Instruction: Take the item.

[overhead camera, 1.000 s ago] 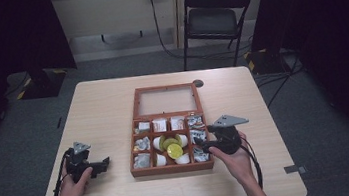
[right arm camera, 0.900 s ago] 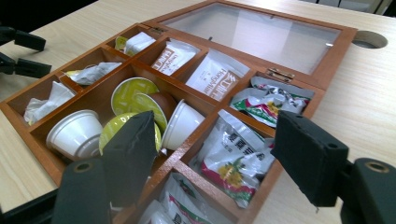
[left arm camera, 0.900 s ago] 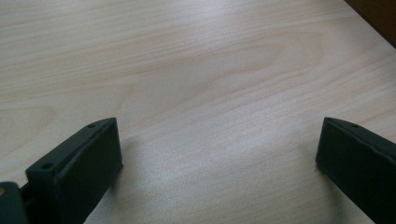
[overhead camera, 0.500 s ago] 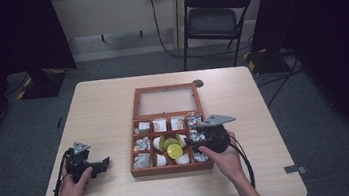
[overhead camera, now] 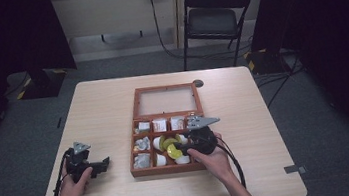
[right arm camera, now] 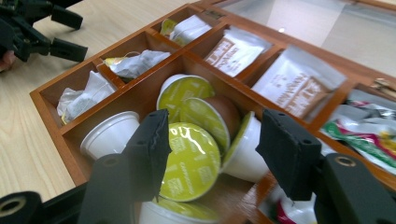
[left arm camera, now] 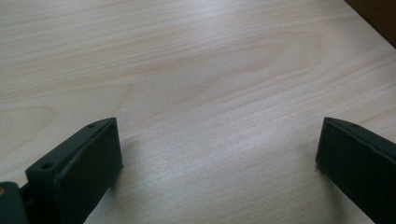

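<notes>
Black jaws of my right gripper point(right arm camera: 212, 149) stand apart, straddling a yellow-lidded pod point(right arm camera: 190, 161) in the wooden box point(overhead camera: 138, 127). My left gripper point(left arm camera: 217, 163) rests wide open and empty on the table point(left arm camera: 187, 60), well left of the box.

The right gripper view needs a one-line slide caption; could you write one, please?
Open right gripper poised over yellow-lidded coffee pods in a wooden compartment box.
</notes>
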